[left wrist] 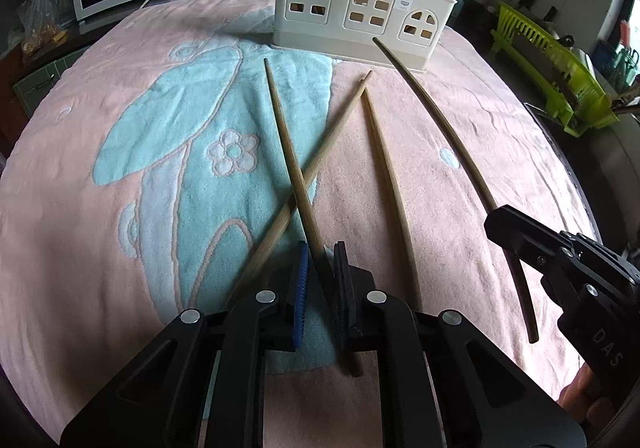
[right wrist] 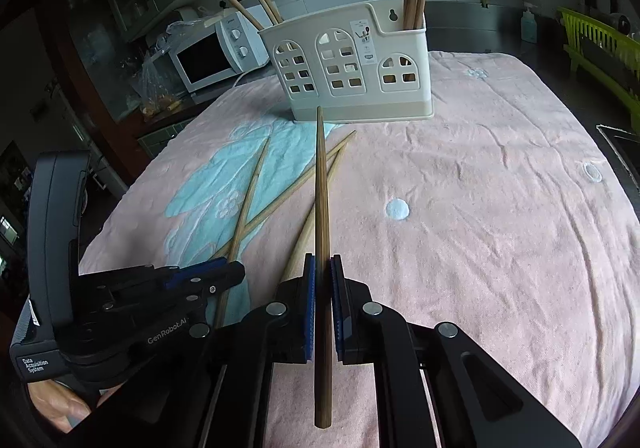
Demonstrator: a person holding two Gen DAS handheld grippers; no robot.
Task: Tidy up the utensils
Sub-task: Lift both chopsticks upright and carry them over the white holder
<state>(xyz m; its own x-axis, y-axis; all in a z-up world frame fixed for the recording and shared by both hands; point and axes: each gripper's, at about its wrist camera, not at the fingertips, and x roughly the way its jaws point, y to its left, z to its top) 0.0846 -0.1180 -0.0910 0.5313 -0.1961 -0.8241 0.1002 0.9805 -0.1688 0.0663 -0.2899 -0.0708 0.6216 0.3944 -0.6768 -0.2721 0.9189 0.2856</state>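
My left gripper (left wrist: 320, 268) is clamped on one chopstick (left wrist: 288, 151) that crosses another on the pink towel (left wrist: 460, 119), a third chopstick (left wrist: 386, 183) lies loose between, and my right gripper (right wrist: 323, 280) pinches a fourth chopstick (right wrist: 322, 207) pointing at the cream holder (right wrist: 348, 67).

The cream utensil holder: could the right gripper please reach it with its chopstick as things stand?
Probably yes. The right gripper is shut on the chopstick, which points at the holder; only towel and loose chopsticks lie below the path, and the left gripper sits aside.
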